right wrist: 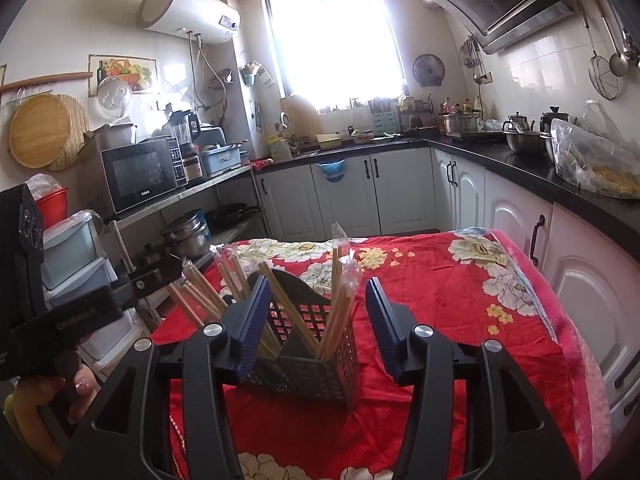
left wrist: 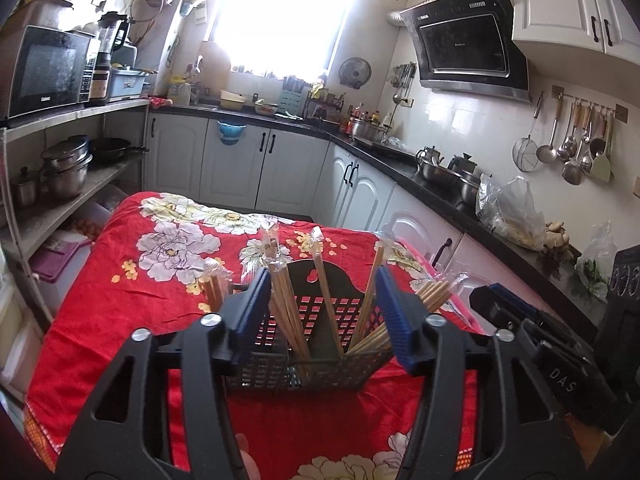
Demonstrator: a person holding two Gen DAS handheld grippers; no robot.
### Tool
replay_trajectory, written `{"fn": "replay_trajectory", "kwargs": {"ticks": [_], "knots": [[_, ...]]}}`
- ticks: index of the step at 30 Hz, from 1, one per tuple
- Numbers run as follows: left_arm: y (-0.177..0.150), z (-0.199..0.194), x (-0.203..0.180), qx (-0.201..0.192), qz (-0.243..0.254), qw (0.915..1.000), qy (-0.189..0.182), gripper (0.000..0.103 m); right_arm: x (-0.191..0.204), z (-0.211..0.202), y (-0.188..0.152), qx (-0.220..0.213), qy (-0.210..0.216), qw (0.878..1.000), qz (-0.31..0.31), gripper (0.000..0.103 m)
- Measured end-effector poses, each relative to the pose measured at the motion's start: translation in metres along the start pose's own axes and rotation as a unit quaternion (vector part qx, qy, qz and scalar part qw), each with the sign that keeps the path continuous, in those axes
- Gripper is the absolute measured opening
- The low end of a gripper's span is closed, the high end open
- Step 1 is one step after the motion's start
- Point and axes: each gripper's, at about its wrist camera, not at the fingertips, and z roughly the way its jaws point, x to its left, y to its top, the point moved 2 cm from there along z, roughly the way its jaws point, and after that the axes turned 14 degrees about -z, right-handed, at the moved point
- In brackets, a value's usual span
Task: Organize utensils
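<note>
A dark perforated utensil basket (left wrist: 304, 364) stands on the red floral tablecloth (left wrist: 120, 300), filled with several pairs of wrapped wooden chopsticks (left wrist: 288, 304). My left gripper (left wrist: 324, 312) is open, its blue pads either side of the basket's top, holding nothing. In the right wrist view the basket (right wrist: 312, 364) and chopsticks (right wrist: 340, 312) sit just ahead and slightly left. My right gripper (right wrist: 318, 320) is open and empty above the basket's right side. The left gripper's body (right wrist: 80, 312) shows at the left there, and the right gripper's body (left wrist: 560, 352) shows at the right of the left wrist view.
More wrapped chopsticks (left wrist: 436, 292) lie on the cloth at the right of the basket. A shelf with a microwave (left wrist: 44, 68) and pots (left wrist: 64, 168) stands at the left. A black counter (left wrist: 500, 232) with bowls, kettles and bags runs along the right.
</note>
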Motion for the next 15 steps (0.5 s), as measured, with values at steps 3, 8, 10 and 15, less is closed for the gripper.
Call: {"fn": "replay_trajectory", "kwargs": {"ticks": [3,8,10,15], "knots": [[-0.001,-0.009,0.0,-0.002,-0.005,1.0,-0.003,0.061,0.003,-0.007,-0.004,0.001,0.001,1.0,-0.001,0.055],[-0.006,-0.027,0.003,-0.011,-0.009,0.9999,-0.007,0.075,0.009,-0.019,-0.011,-0.001,0.002,1.0,-0.007,0.063],[-0.009,-0.033,0.004,-0.014,-0.008,0.9999,-0.005,0.081,0.013,-0.022,-0.015,0.002,0.006,1.0,-0.013,0.066],[-0.022,-0.044,0.01,-0.009,-0.013,0.9999,-0.003,0.092,0.024,-0.032,-0.026,0.006,0.006,1.0,-0.028,0.075]]}}
